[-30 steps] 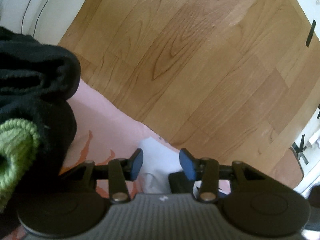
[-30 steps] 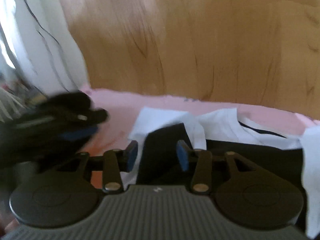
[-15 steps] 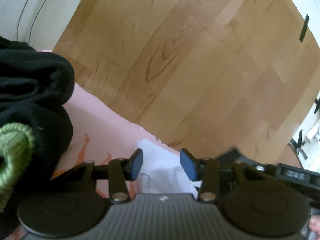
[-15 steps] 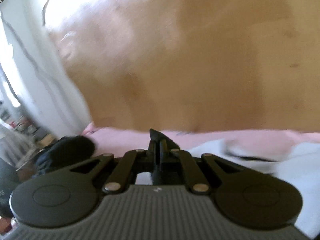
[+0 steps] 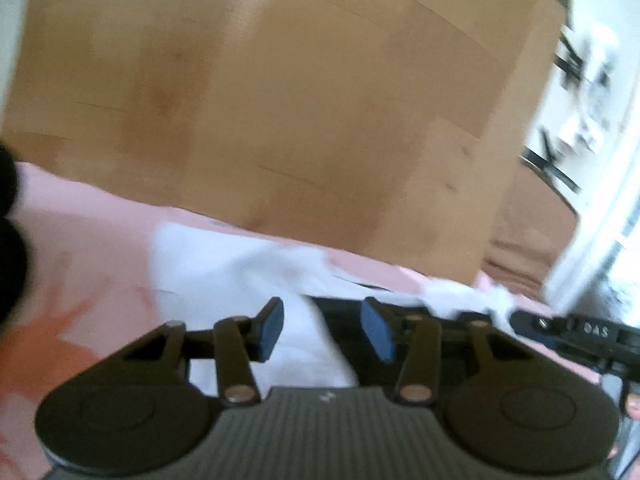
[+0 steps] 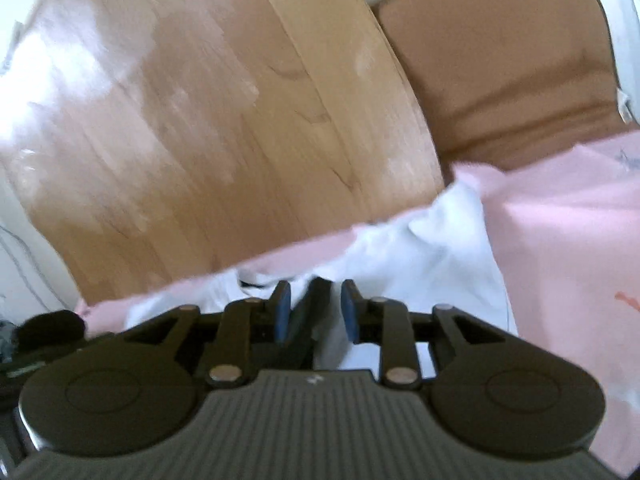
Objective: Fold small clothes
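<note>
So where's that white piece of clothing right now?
The white garment lies on the pink sheet at its edge by the wooden floor, just ahead of both grippers in both wrist views.

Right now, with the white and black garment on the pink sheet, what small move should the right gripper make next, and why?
Probably let the right gripper finish opening, then draw it back a little. A dark fold of the garment stands between its fingers, which are parting, so the fold seems just released. The left gripper hangs open over the white cloth, gripping nothing.
</note>
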Tool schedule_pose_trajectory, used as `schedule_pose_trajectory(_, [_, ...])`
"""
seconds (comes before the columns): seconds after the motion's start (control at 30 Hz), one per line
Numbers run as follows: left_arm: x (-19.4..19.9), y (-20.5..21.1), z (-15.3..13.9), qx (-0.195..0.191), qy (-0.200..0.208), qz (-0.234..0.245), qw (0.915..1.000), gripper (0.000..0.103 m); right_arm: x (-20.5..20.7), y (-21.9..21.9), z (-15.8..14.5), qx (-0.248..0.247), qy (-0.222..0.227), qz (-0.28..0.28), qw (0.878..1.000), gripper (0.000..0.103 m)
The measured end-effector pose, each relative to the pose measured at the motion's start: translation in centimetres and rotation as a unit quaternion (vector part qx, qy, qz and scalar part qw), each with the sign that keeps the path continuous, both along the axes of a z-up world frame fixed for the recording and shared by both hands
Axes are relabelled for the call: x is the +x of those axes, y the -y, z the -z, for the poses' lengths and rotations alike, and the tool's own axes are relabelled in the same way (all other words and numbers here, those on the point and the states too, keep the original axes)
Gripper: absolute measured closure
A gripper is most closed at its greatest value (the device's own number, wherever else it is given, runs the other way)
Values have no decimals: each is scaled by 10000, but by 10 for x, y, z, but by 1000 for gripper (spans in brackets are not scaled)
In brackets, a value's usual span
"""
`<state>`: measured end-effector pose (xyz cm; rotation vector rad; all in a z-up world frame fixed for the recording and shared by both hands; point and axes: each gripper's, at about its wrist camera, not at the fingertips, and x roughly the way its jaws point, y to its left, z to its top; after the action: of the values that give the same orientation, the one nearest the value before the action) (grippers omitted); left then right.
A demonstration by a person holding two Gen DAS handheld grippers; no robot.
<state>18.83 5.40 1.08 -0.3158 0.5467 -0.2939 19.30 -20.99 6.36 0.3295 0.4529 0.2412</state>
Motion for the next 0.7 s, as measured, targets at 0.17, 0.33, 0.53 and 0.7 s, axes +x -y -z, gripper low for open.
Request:
schedule_pose_trajectory(0.17, [22, 64, 5, 633, -254, 482, 9965, 98, 11, -6, 13, 159, -387, -754, 9963, 76])
schedule_pose_trajectory(0.33, [32, 100, 39, 1740, -378, 324, 9835, 97, 34, 18, 48, 578, -785, -386, 9945, 87])
schedule_pose_trajectory(0.53, [-7, 99, 19, 2191, -99, 306, 9752, 94, 11, 44, 42, 1116, -758, -224, 9906, 79])
schedule_pose_trajectory(0.7, [-61, 50, 2, 1846, 94, -207, 9826, 78, -40, 72, 26, 1172, -381, -419, 9915, 73])
